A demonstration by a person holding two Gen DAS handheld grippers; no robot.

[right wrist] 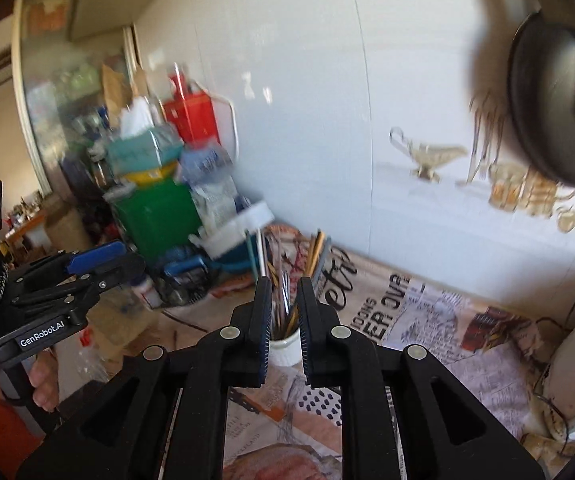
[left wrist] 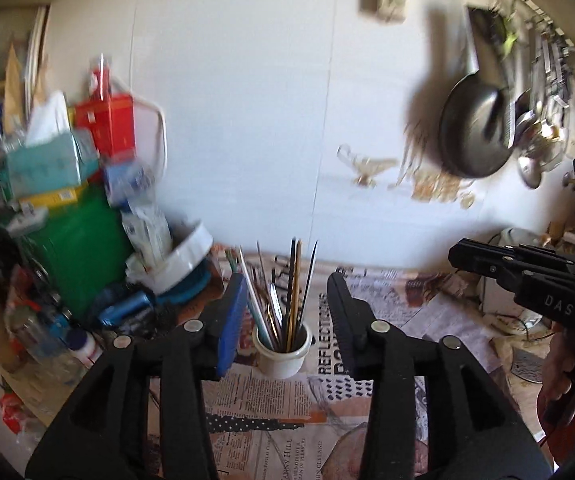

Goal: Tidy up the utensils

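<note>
While both grippers hover above the newspaper-covered counter (left wrist: 439,320), the white cup (left wrist: 283,354) of utensils (left wrist: 283,292) stands upright below them.

Left gripper (left wrist: 283,312): jaws parted, nothing between the pads; the cup appears in the gap but farther off, not touched. Right gripper (right wrist: 283,316): jaws drawn nearly together with a narrow slit left, grasping nothing; the cup (right wrist: 285,350) shows beyond the slit. The utensils lean fanned out of the cup. A cluttered pile with a green box (left wrist: 83,248) stands to the cup's left; a black pan (left wrist: 475,128) hangs on the wall.
</note>
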